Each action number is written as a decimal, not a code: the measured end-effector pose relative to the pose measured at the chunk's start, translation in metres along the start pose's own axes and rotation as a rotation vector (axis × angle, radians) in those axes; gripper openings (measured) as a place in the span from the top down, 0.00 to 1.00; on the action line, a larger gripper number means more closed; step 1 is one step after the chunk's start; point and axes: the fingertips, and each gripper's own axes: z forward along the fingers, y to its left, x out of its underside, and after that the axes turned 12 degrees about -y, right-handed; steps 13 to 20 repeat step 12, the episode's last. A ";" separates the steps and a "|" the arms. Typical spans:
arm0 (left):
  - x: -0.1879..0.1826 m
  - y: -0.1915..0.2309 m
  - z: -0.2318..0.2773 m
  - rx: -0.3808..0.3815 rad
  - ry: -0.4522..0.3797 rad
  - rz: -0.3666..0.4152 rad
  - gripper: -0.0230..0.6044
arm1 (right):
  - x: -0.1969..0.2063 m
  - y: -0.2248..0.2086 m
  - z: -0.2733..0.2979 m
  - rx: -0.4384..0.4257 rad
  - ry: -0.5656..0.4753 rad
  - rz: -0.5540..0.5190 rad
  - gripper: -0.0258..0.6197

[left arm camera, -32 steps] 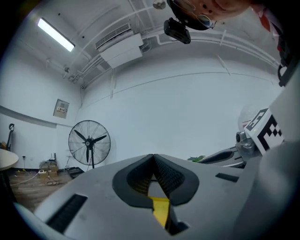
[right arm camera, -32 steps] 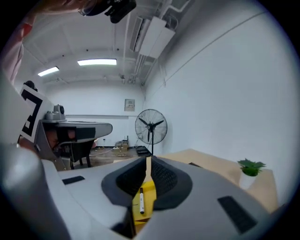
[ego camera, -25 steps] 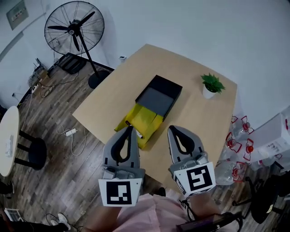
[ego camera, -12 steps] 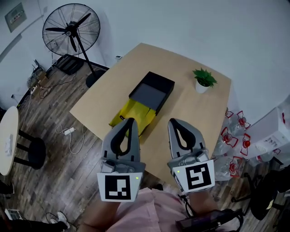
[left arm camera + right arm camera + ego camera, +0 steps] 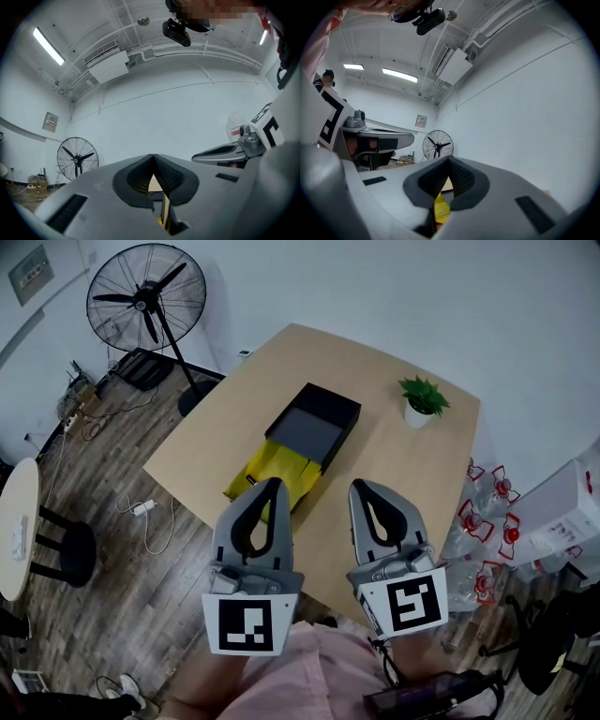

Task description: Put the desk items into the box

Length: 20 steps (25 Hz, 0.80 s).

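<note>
The left gripper (image 5: 272, 486) and right gripper (image 5: 361, 487) hover clenched on nothing near the table's (image 5: 403, 474) front edge, while the yellow sheets (image 5: 281, 463), likely light, floppy and best pinched at a free edge, lie against the open box (image 5: 312, 430), with the plant (image 5: 422, 399) well aside.

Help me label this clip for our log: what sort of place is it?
Probably an office or lab workroom: a wooden table with a black box and potted plant, a pedestal fan nearby, and a ceiling air-conditioning unit overhead.
</note>
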 end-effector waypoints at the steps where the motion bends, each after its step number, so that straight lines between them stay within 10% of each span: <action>1: 0.000 0.000 0.001 0.000 -0.001 -0.002 0.95 | 0.000 0.000 0.001 0.001 -0.003 0.001 0.96; 20: 0.001 0.002 0.001 0.005 0.001 0.002 0.95 | -0.003 0.001 0.004 0.008 -0.022 -0.006 0.96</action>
